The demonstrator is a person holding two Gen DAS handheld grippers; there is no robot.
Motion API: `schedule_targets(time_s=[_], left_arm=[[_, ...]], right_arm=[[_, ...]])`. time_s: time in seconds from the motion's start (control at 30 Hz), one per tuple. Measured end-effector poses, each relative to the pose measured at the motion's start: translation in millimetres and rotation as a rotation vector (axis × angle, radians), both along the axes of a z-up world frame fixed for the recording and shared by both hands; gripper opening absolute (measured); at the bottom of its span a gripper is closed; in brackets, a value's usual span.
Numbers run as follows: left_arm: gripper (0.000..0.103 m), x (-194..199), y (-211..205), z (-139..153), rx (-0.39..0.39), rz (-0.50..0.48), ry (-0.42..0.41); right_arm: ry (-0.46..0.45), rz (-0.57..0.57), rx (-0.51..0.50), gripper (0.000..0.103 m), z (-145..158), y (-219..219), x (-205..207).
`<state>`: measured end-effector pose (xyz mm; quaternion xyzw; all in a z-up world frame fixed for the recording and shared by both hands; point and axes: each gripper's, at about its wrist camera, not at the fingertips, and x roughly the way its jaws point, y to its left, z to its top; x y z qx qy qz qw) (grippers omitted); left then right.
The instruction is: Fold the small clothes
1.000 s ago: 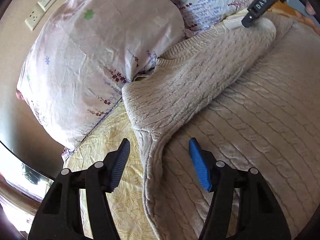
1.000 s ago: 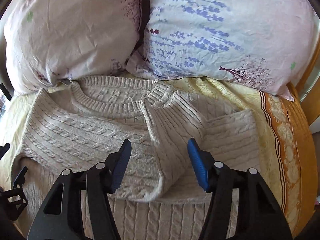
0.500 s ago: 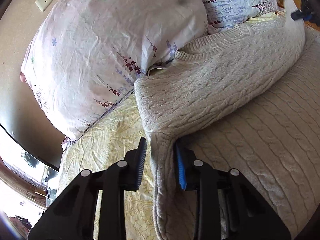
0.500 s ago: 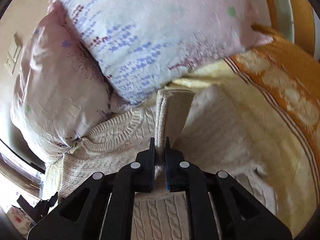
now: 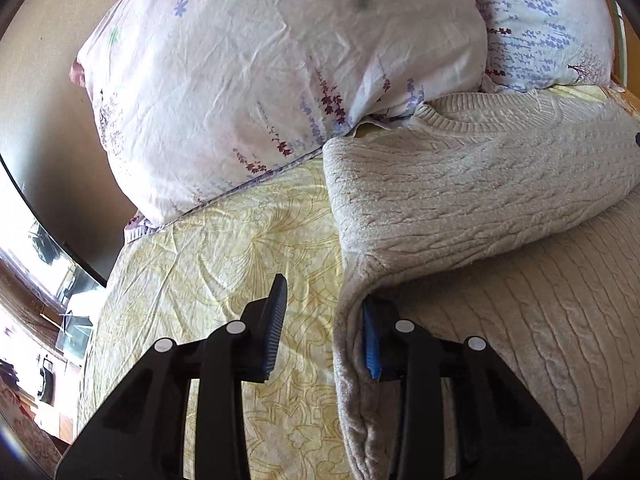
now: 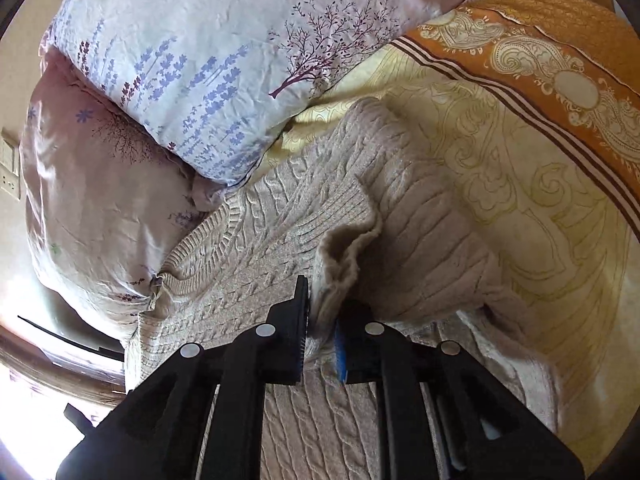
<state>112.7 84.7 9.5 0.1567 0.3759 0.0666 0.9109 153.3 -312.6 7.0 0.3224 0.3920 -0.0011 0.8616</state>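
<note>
I can read no words, labels, brand marks or numbers in either view; the pillowcases and the bedsheet carry only printed flowers, trees and scrolls, and my tools show no lettering.

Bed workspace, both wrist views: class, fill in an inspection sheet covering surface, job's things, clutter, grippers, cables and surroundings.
Surface: yellow patterned bedsheet, orange border along one side.
Job's things: beige cable-knit sweater, sleeve folded across its body.
Clutter: two floral pillows at the collar end.
Grippers: left gripper jaws apart and just opening wider, sweater edge against its blue pad only; right gripper clamped on a sweater fold.
Cables: nothing seen.
Surroundings: wall socket, bright window.
</note>
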Motion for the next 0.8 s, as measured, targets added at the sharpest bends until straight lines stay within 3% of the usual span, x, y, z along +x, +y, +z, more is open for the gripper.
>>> schedule_targets(time_s=[0.1, 0.23, 0.37, 0.53, 0.6, 0.7, 0.73, 0.8], left_arm=[[0.037, -2.0, 9.4, 1.0, -0.061, 0.041, 0.005], [0.043, 0.6, 17.3, -3.9, -0.106, 0.073, 0.067], [0.057, -3.0, 16.7, -4.4, -0.053, 0.080, 0.052], [0.058, -4.9, 19.2, -5.5, -0.081, 0.083, 0.062], [0.058, -6.4, 20.7, -5.6, -0.096, 0.083, 0.068], [0.058, -10.3, 22.6, -4.3, -0.114, 0.075, 0.077], [0.058, -13.3, 23.4, -3.8, -0.120, 0.070, 0.083], [0.066, -23.5, 26.5, -1.1, -0.132, 0.059, 0.079]], right_arm=[[-0.037, 0.052, -0.046, 0.012, 5.4, 9.9, 4.7], [-0.111, 0.084, -0.210, 0.010, 17.5, 21.2, 3.8], [-0.084, 0.060, -0.189, 0.010, 7.3, 9.6, 6.2], [-0.104, 0.044, -0.191, 0.010, 7.6, 5.0, 0.1], [-0.053, 0.039, -0.245, 0.010, 6.9, 7.1, 1.1], [-0.028, 0.036, -0.221, 0.011, 6.2, 4.4, -4.8], [-0.026, 0.037, -0.209, 0.013, 8.3, 2.6, -8.8], [-0.028, 0.028, -0.193, 0.031, 14.1, -4.0, -22.3]])
